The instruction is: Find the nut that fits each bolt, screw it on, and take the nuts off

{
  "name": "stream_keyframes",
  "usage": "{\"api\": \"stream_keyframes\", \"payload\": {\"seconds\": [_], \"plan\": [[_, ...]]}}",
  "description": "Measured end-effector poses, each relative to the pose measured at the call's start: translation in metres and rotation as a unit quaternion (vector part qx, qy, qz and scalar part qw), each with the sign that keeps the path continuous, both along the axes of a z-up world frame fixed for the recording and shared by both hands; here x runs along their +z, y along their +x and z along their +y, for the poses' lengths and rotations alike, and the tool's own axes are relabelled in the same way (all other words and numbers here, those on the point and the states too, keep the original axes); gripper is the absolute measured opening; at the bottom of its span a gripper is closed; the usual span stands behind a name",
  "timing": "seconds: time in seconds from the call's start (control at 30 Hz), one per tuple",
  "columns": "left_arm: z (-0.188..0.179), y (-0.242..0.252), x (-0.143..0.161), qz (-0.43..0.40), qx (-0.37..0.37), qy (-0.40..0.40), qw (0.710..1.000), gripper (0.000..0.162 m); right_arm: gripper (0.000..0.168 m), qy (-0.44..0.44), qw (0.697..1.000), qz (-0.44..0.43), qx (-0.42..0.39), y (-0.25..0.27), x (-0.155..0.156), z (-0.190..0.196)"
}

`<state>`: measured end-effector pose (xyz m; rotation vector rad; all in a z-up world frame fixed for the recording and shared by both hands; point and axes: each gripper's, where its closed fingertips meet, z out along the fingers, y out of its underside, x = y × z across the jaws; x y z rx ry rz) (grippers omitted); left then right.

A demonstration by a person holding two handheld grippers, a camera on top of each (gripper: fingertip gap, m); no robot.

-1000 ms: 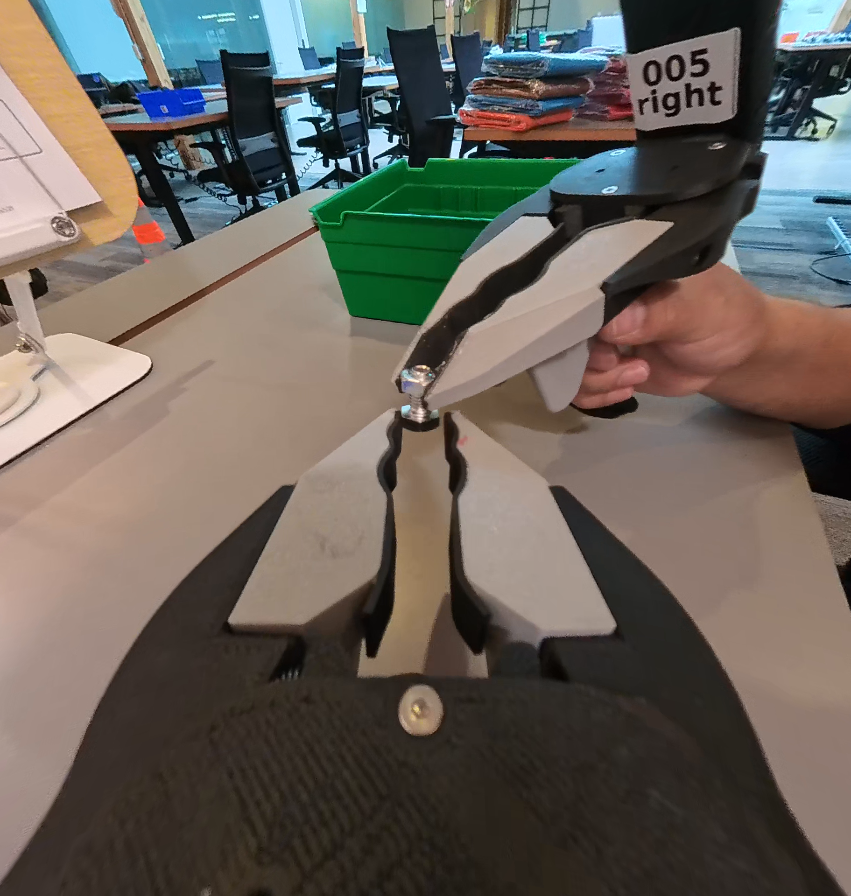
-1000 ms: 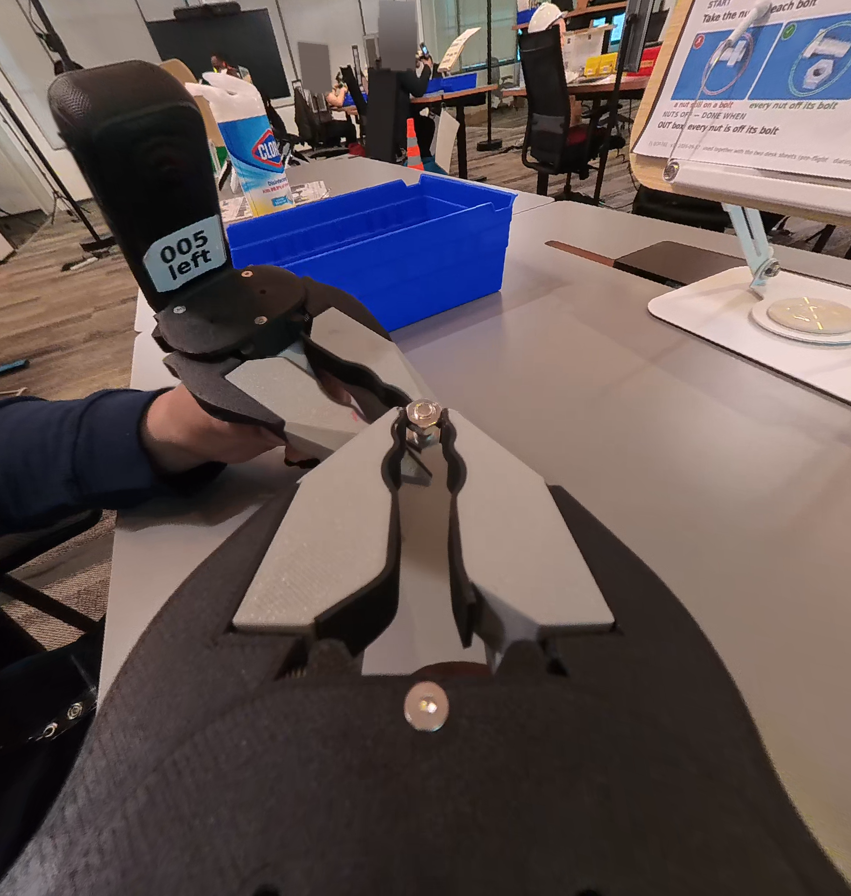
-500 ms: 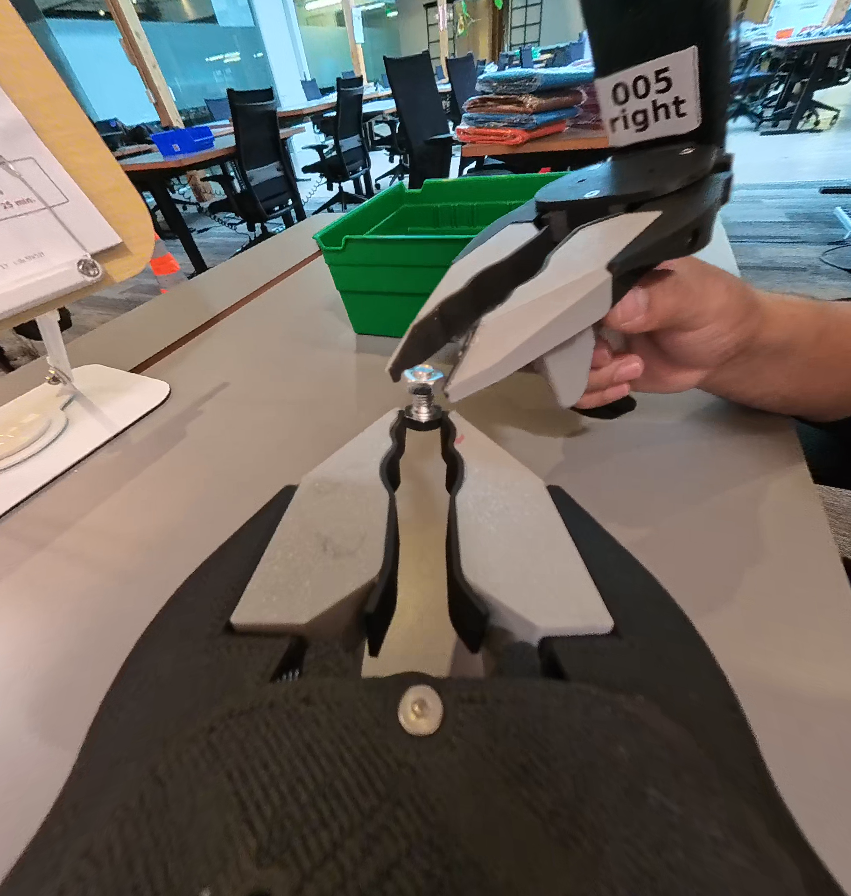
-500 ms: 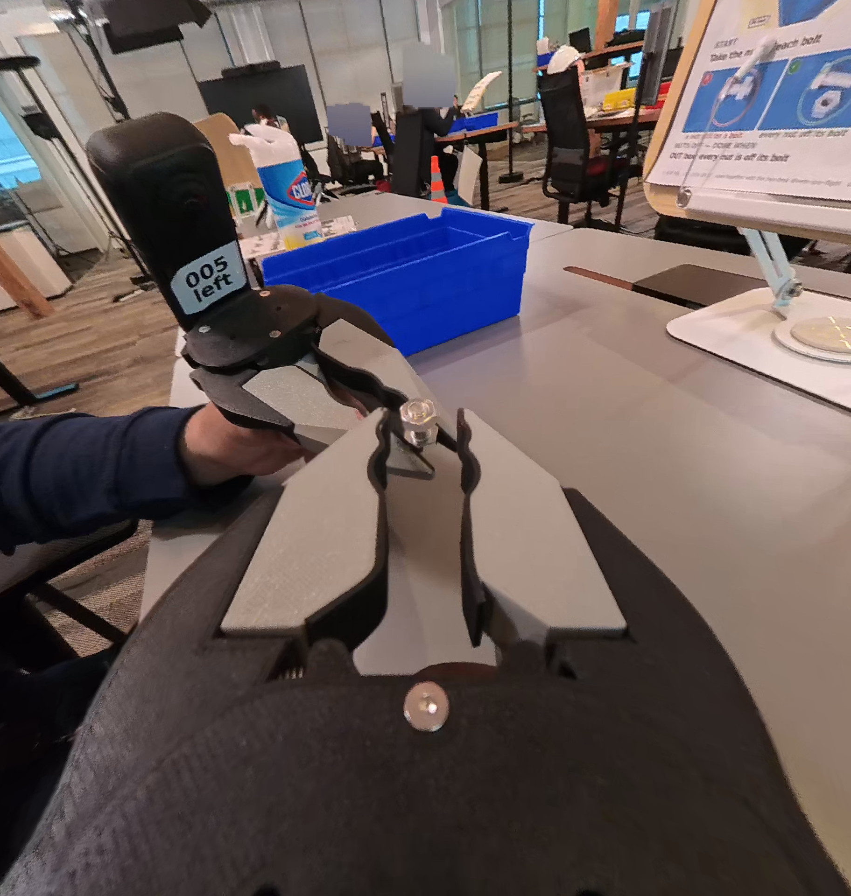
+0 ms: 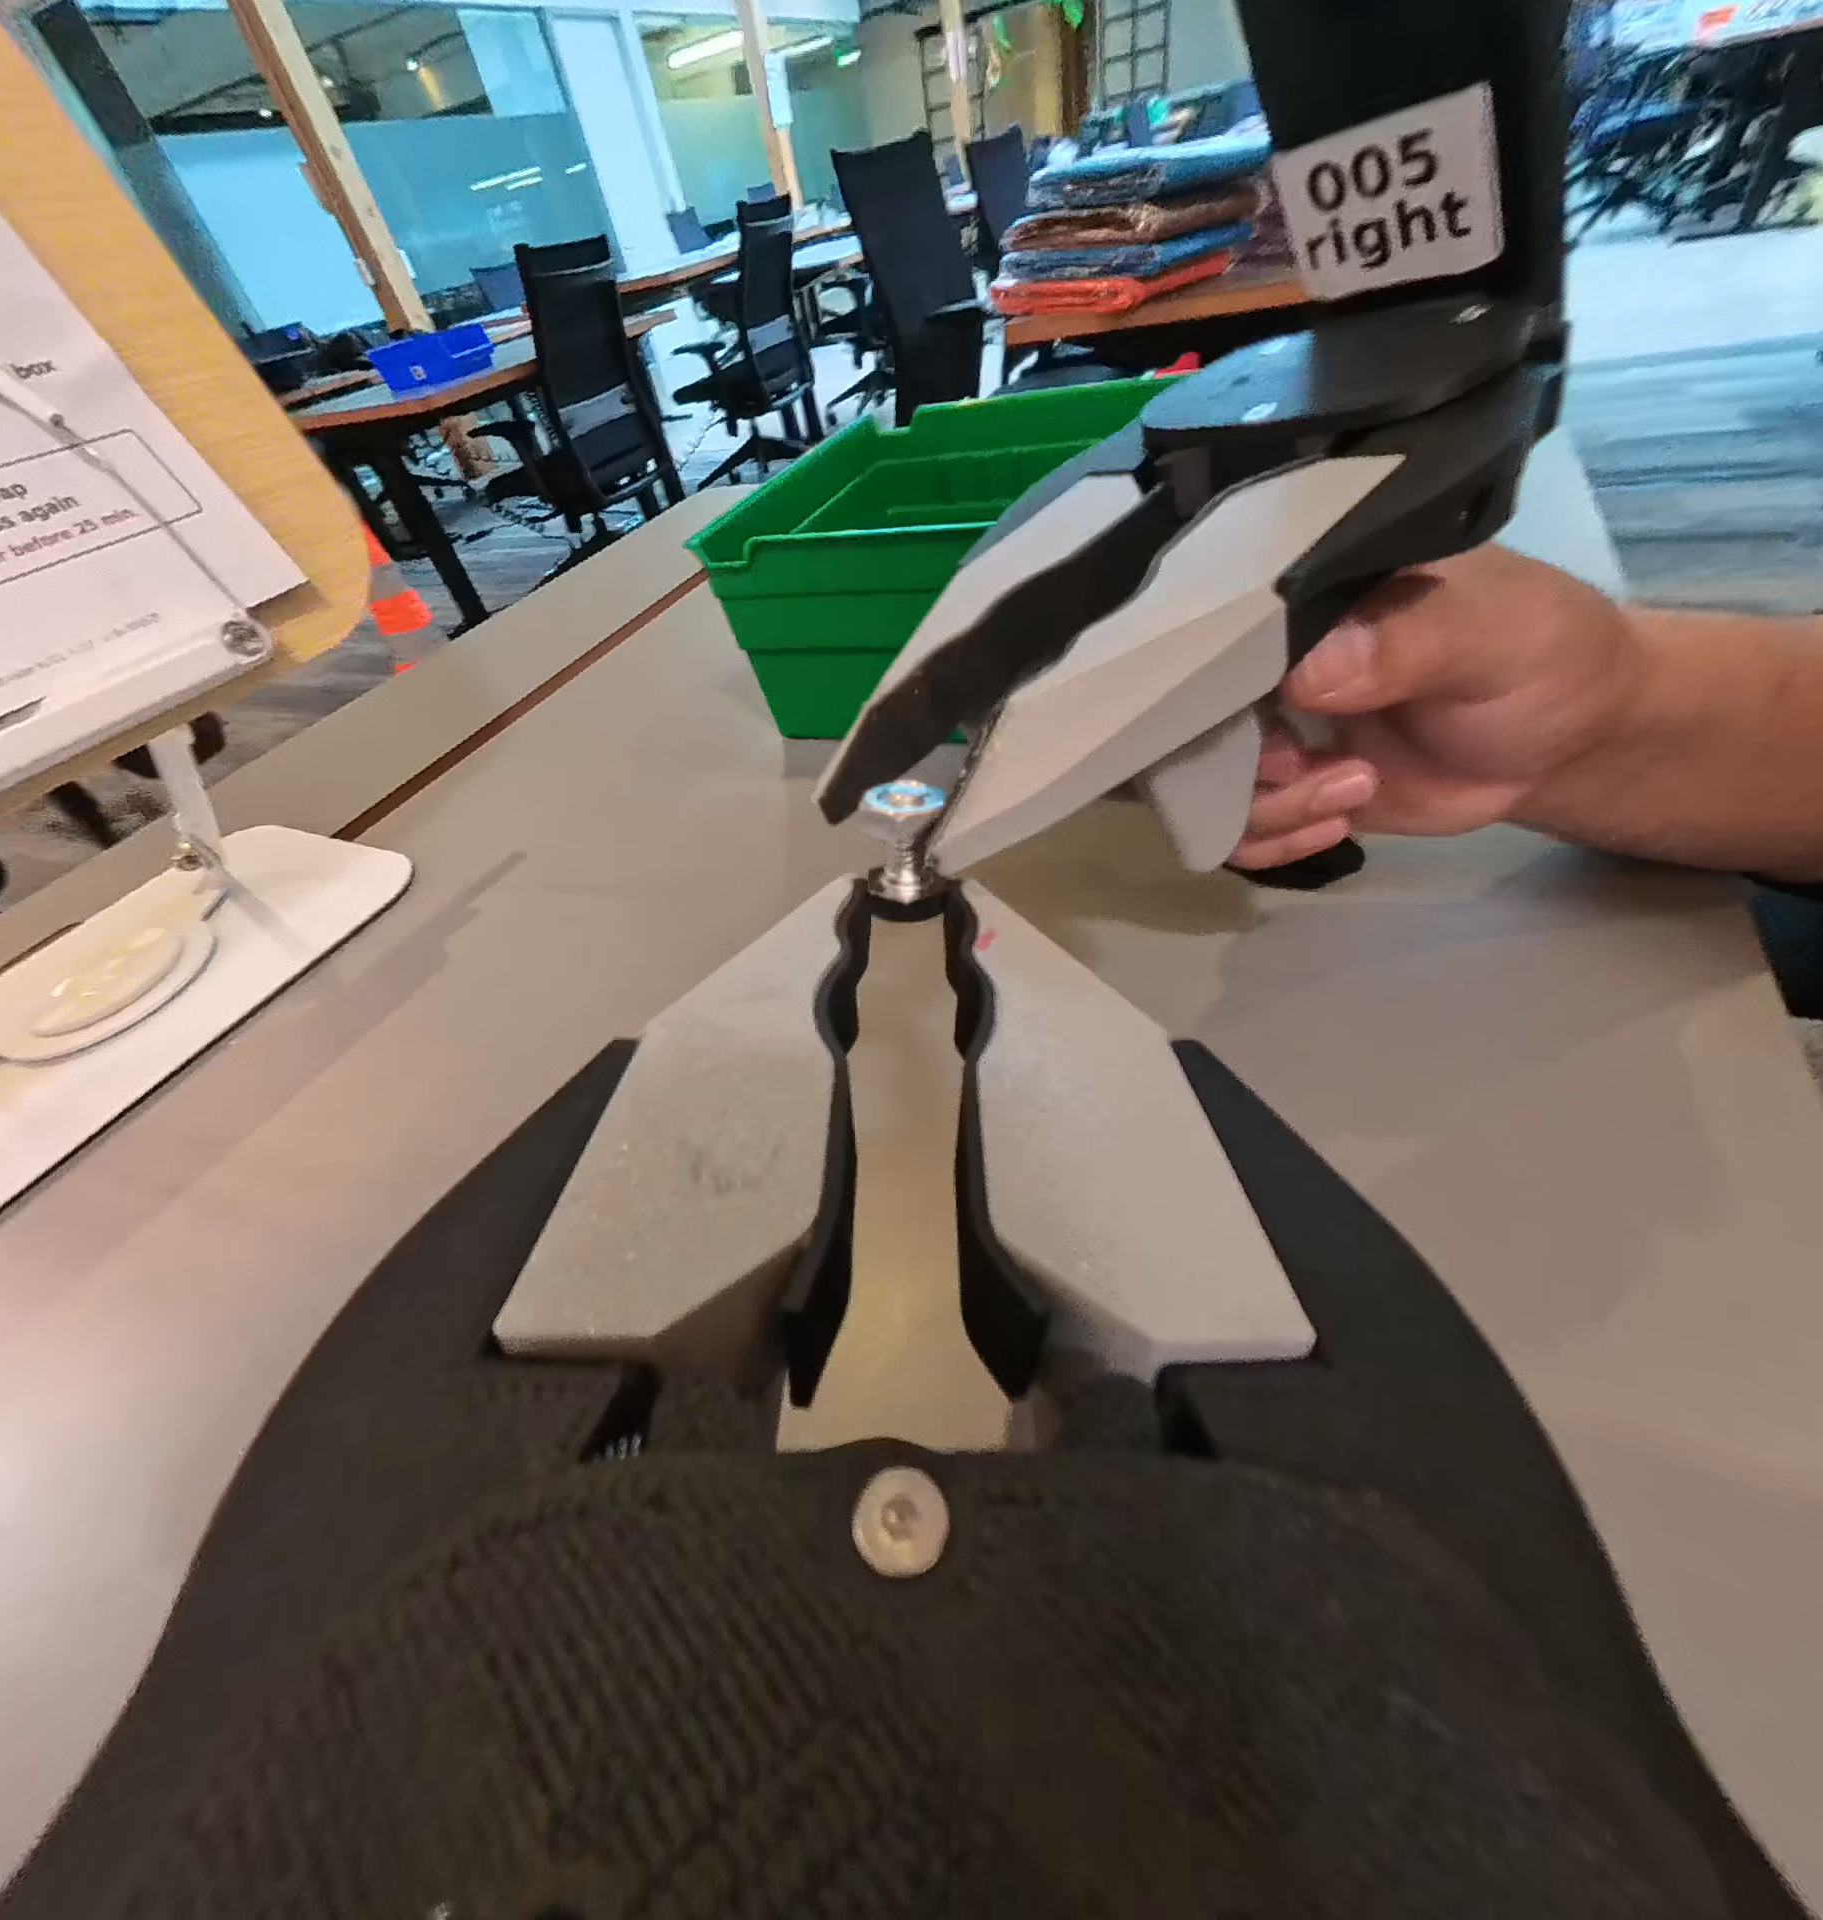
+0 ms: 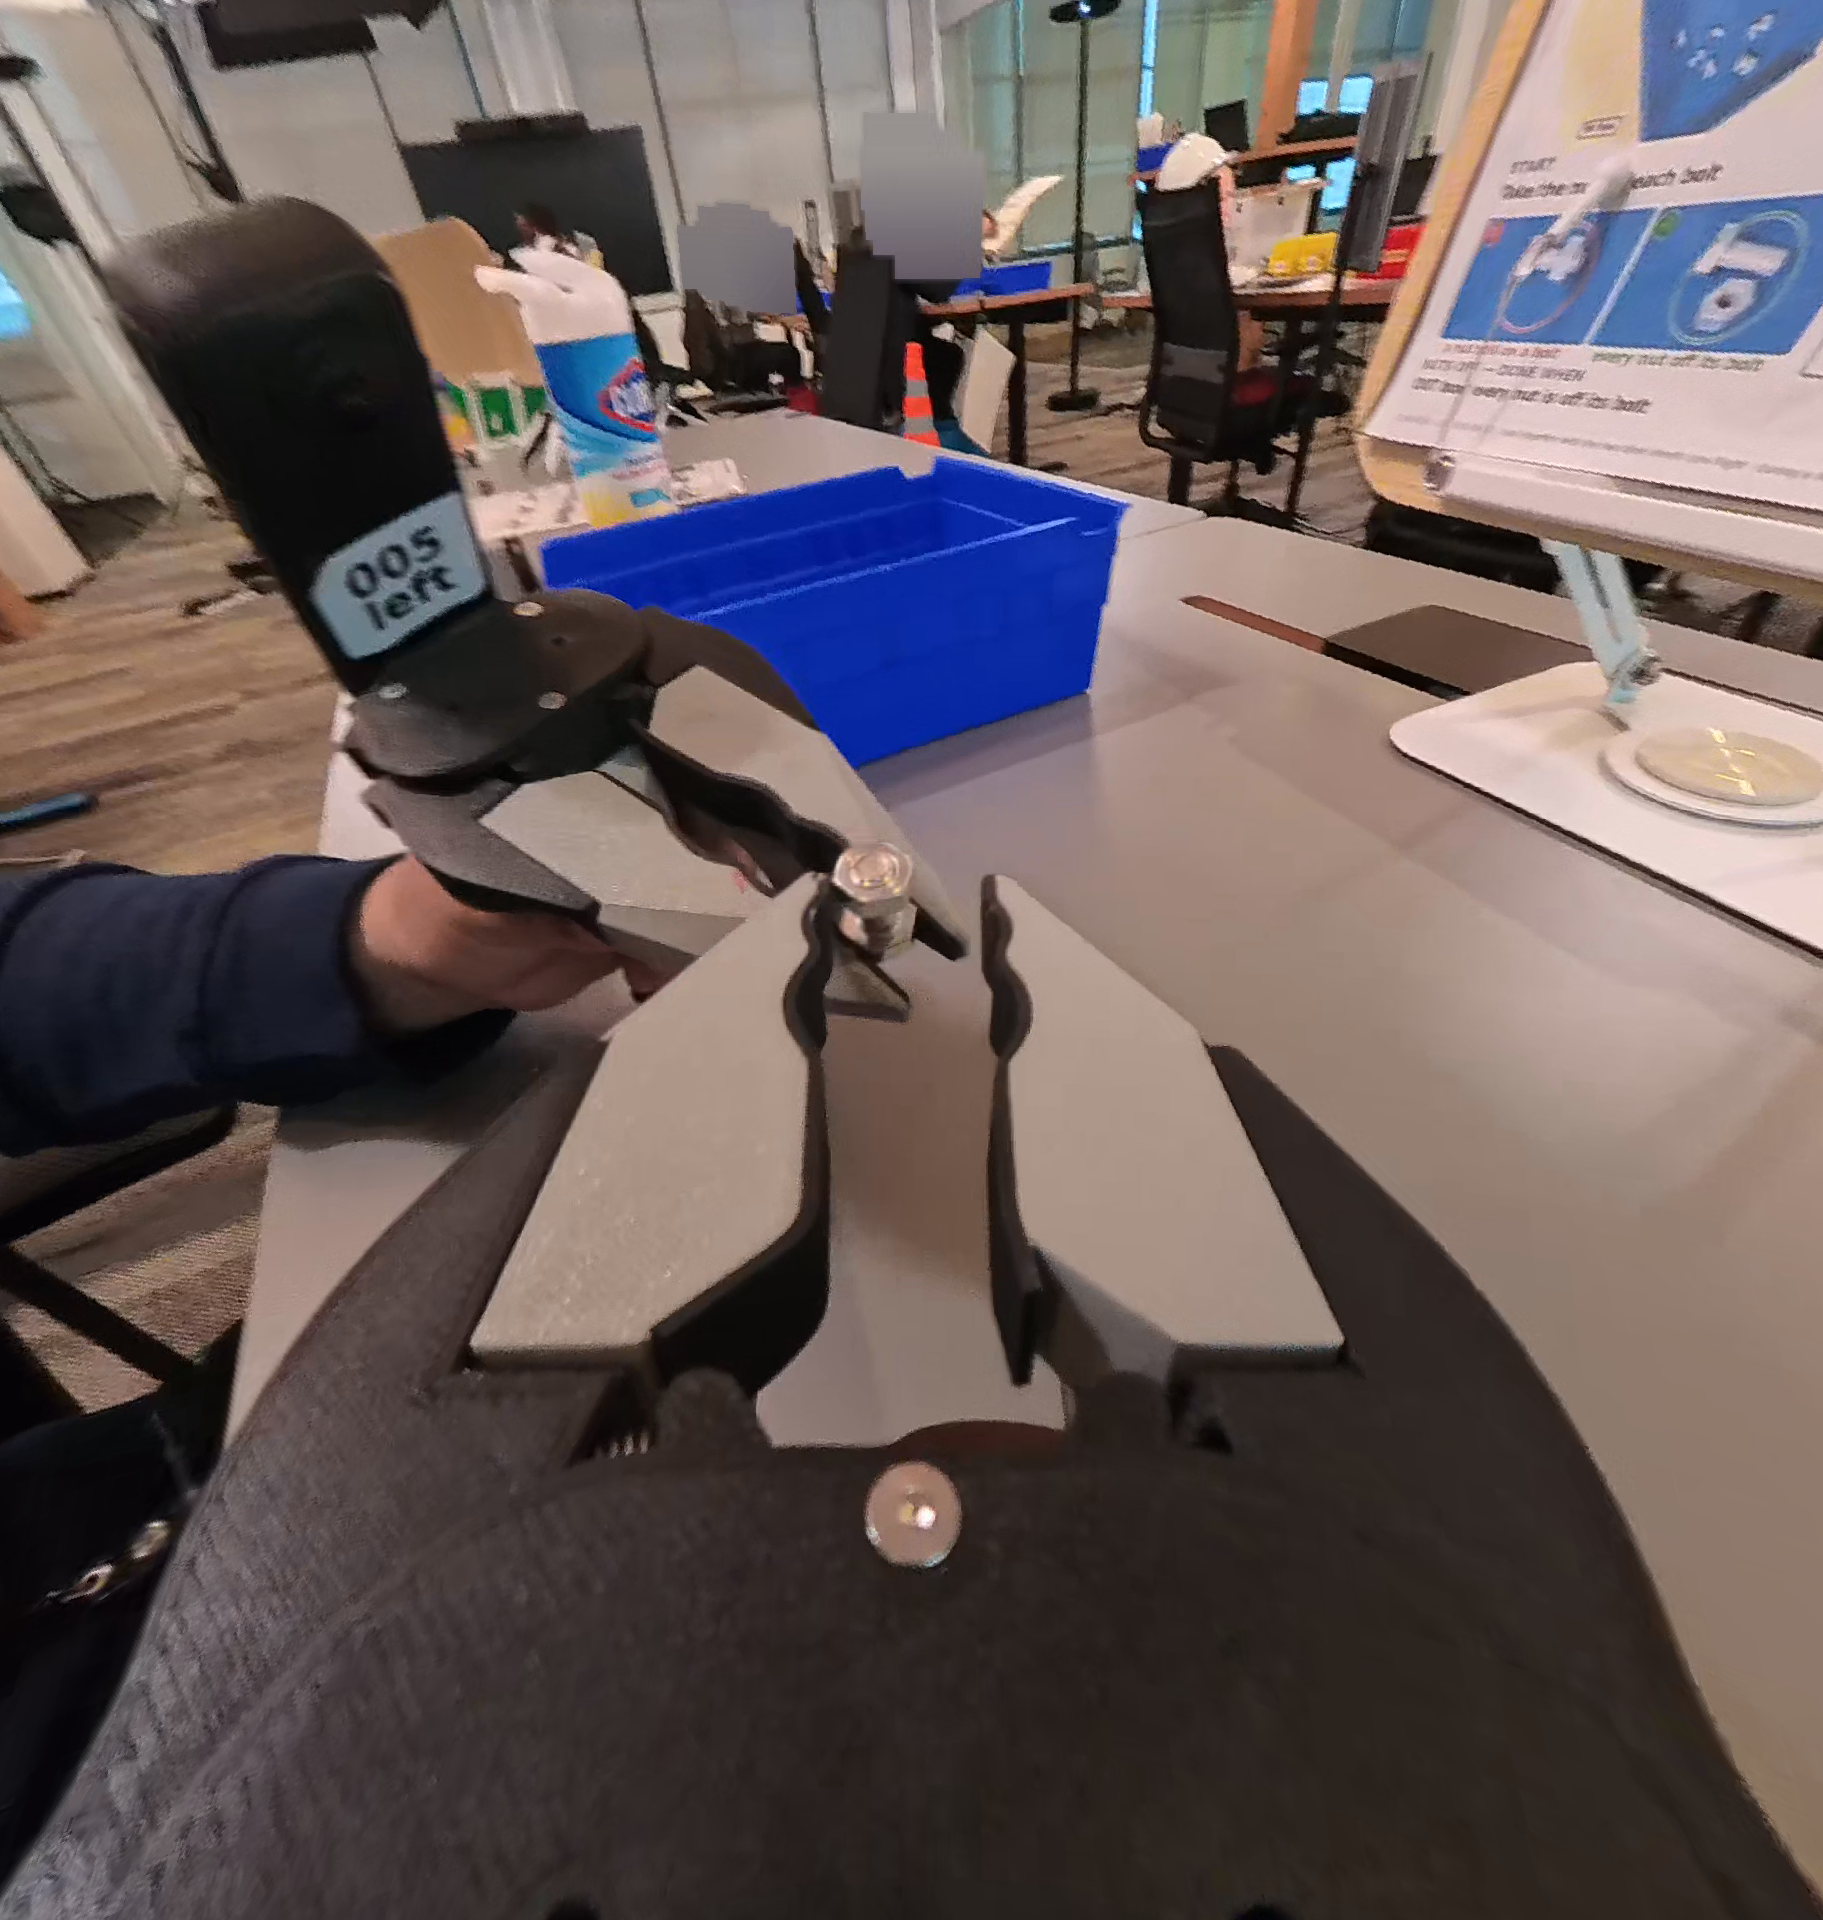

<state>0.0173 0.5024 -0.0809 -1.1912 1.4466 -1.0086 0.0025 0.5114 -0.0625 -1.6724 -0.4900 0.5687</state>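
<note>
A small silver bolt (image 5: 902,868) stands upright above the grey table (image 5: 1406,1091), with a hex nut (image 5: 901,799) on top of its thread. My left gripper (image 5: 902,906) is shut on the bolt's lower end. My right gripper (image 5: 889,821) reaches in from the right with its fingers open on either side of the nut. In the right wrist view the nut (image 6: 869,869) sits just inside the left fingertip of my right gripper (image 6: 899,906), clear of the right one. The far side of the bolt is hidden.
A green bin (image 5: 865,592) stands behind the grippers in the left wrist view. A blue bin (image 6: 886,623) stands at the table's far end in the right wrist view. A white stand (image 6: 1665,769) holds an instruction board. A wipes canister (image 6: 600,416) stands beyond the blue bin. My left and right fingertips are right by each other.
My right gripper was shut on the nut one second ago. It has opened and let go, and its fingers are now wider apart. My left gripper still holds the bolt upright.
</note>
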Motion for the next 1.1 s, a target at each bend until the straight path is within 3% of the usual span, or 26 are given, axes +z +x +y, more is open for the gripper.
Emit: {"api": "stream_keyframes", "payload": {"seconds": [0.07,0.1,0.23,0.43,0.5,0.7,0.83,0.93,1.03,1.1], "plan": [[0.007,-0.001,0.0,0.002,0.015,-0.002,1.0,0.012,0.024,-0.011,1.0,-0.001,-0.013,0.006,-0.003,0.002],[0.008,-0.003,0.002,-0.005,0.013,-0.013,1.0,0.012,0.013,-0.018,1.0,0.003,-0.026,0.012,-0.005,0.005],[0.013,-0.006,0.007,-0.015,0.018,-0.018,1.0,0.012,0.017,0.006,0.999,0.035,-0.003,0.009,0.008,-0.001],[0.006,-0.002,0.0,0.0,0.011,-0.001,1.0,0.012,0.029,-0.003,1.0,-0.002,-0.014,0.007,-0.001,0.002],[0.009,-0.004,0.003,-0.007,0.011,-0.015,1.0,0.012,0.018,-0.017,0.999,0.02,-0.025,0.016,-0.001,0.005],[0.004,-0.002,0.001,-0.002,0.006,0.0,1.0,0.012,0.026,0.004,1.0,0.022,0.017,-0.002,0.006,-0.004],[0.007,-0.003,0.001,-0.002,0.009,-0.007,1.0,0.012,0.017,-0.031,0.998,-0.007,-0.052,0.022,-0.011,0.01],[0.008,-0.003,0.002,-0.005,0.011,-0.009,1.0,0.012,0.025,-0.008,0.999,0.047,0.004,0.011,0.007,-0.001],[0.004,-0.001,-0.001,0.001,0.006,0.0,1.0,0.012,0.028,0.014,1.0,0.007,0.014,-0.002,0.007,-0.004],[0.005,-0.001,-0.003,0.007,0.012,0.009,1.0,0.012,0.029,0.002,0.999,-0.027,-0.022,0.005,-0.003,0.003]]}}
